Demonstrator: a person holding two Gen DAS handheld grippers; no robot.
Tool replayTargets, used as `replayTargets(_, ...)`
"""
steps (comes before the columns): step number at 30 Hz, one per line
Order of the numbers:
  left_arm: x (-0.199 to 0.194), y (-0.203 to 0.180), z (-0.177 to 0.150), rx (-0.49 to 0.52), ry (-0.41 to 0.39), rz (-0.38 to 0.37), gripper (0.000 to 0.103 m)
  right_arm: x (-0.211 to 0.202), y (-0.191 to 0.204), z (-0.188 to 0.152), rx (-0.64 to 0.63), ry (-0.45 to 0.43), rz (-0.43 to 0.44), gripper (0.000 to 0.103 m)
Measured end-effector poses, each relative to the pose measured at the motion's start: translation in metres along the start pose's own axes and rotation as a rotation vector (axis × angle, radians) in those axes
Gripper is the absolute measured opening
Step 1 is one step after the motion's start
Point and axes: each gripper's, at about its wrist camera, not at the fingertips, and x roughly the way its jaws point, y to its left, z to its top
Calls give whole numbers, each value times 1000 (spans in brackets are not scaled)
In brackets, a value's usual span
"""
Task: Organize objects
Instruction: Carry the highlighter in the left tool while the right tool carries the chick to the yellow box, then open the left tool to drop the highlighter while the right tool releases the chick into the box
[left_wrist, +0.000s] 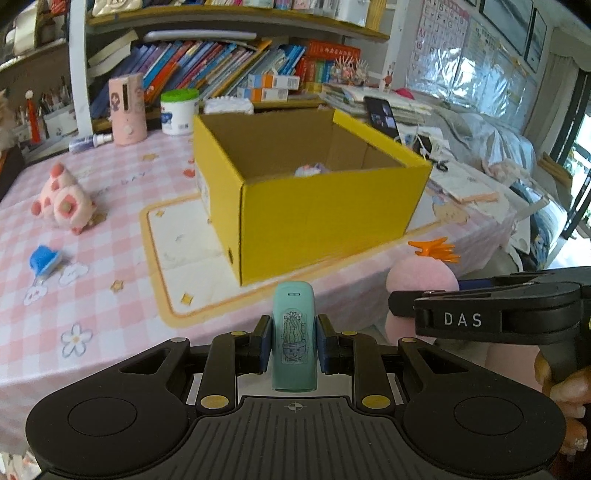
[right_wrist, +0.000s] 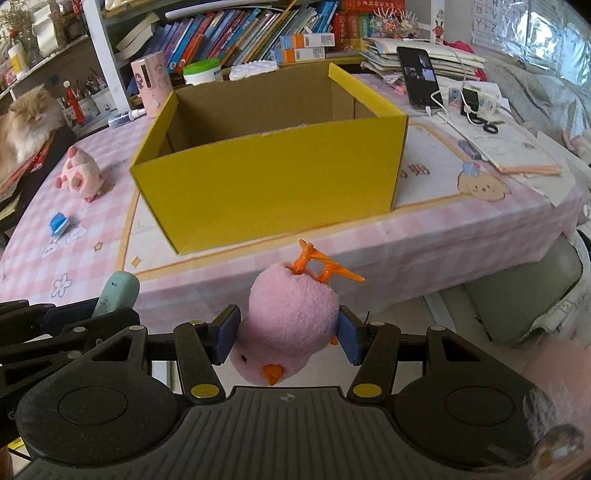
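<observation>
My left gripper (left_wrist: 293, 334) is shut on a mint-green device with a cactus drawing (left_wrist: 293, 339), held upright in front of the table's near edge. My right gripper (right_wrist: 288, 334) is shut on a pink plush bird (right_wrist: 291, 321) with orange feet, held upside down below the table edge. The open yellow cardboard box (left_wrist: 325, 218) stands on the pink checked tablecloth ahead of both grippers; a small pale toy (left_wrist: 308, 170) lies inside it. The box also shows in the right wrist view (right_wrist: 269, 184). The green device shows at the left there (right_wrist: 116, 295).
A pink plush pig (left_wrist: 64, 201) and a small blue item (left_wrist: 43, 260) lie on the table at the left. A pink dispenser (left_wrist: 127, 109), a green-lidded tub (left_wrist: 179, 112), books and a phone (right_wrist: 419, 75) stand behind the box. A cat (right_wrist: 26, 125) sits far left.
</observation>
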Motion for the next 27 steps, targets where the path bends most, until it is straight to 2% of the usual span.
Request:
replayTargets(4, -1, -9, 23, -7, -93, 11, 23, -1, -10, 24, -33, -47, 9, 54)
replayTargets(8, 1, -14, 57, -20, -191, 1, 23, -10, -20, 56, -70, -172, 25, 54)
replayTargets(12, 9, -17, 87, -27, -243, 33, 23, -16, -33, 96, -116, -303, 45, 54)
replayTargets(15, 23, -16, 102, -42, -241, 73, 23, -13, -41, 121, -174, -354, 61, 54)
replayTargets(18, 41, -11, 110, -74, -204, 101, 23, 3, -44, 141, -230, -353, 89, 54)
replayTargets(21, 57, -8, 114, -102, -163, 121, 23, 29, -43, 151, -299, -310, 102, 53)
replayTargets(27, 88, -9, 123, -99, -102, 151, 23, 79, -40, 153, -364, -195, 135, 38)
